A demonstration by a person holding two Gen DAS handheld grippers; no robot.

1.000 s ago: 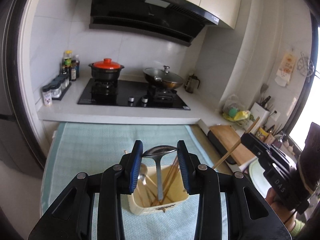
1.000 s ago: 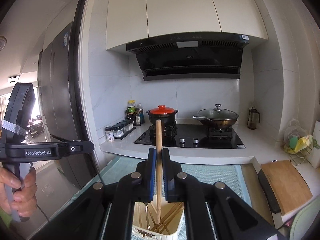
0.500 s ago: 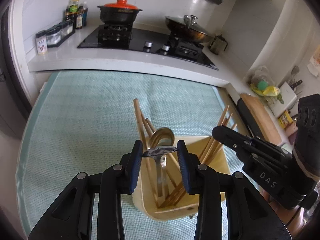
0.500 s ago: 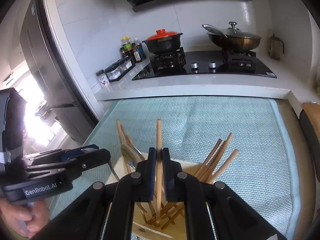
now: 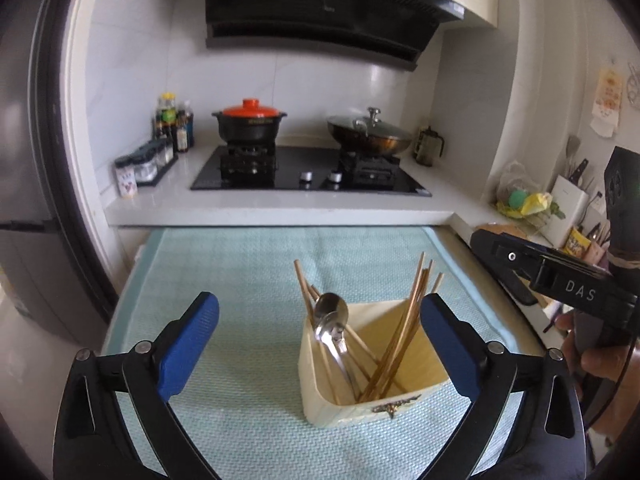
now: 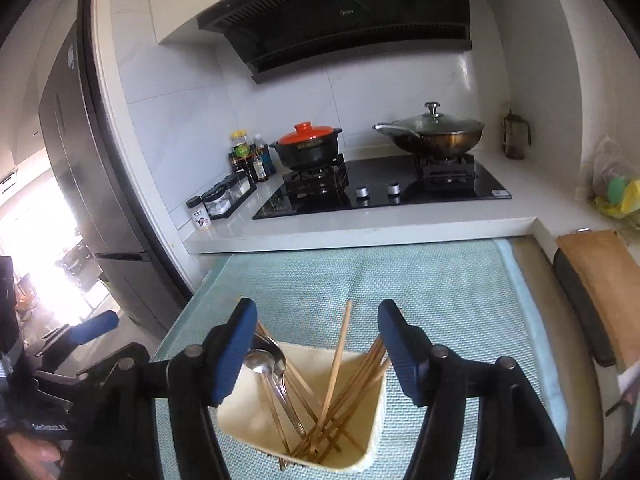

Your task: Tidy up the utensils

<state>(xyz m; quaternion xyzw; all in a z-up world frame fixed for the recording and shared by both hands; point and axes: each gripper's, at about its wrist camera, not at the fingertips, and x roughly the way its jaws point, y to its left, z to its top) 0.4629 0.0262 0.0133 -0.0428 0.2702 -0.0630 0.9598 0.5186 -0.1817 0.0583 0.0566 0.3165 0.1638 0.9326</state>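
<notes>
Left gripper has just been opening – blue pads spread wide, nothing pressed between them. Right gripper has also just been opening, its pads apart and clear of the sticks.

Below and between both pairs of fingers: one cream rectangular utensil holder on the pale green woven mat. Inside lean two steel spoons and roughly a dozen wooden chopsticks – exact count unclear.

Right gripper body reads "DAS".

Beyond: two lidded pots on the black hob.

Cutting board cut off at frame edge, spoon handles buried among chopsticks
</notes>
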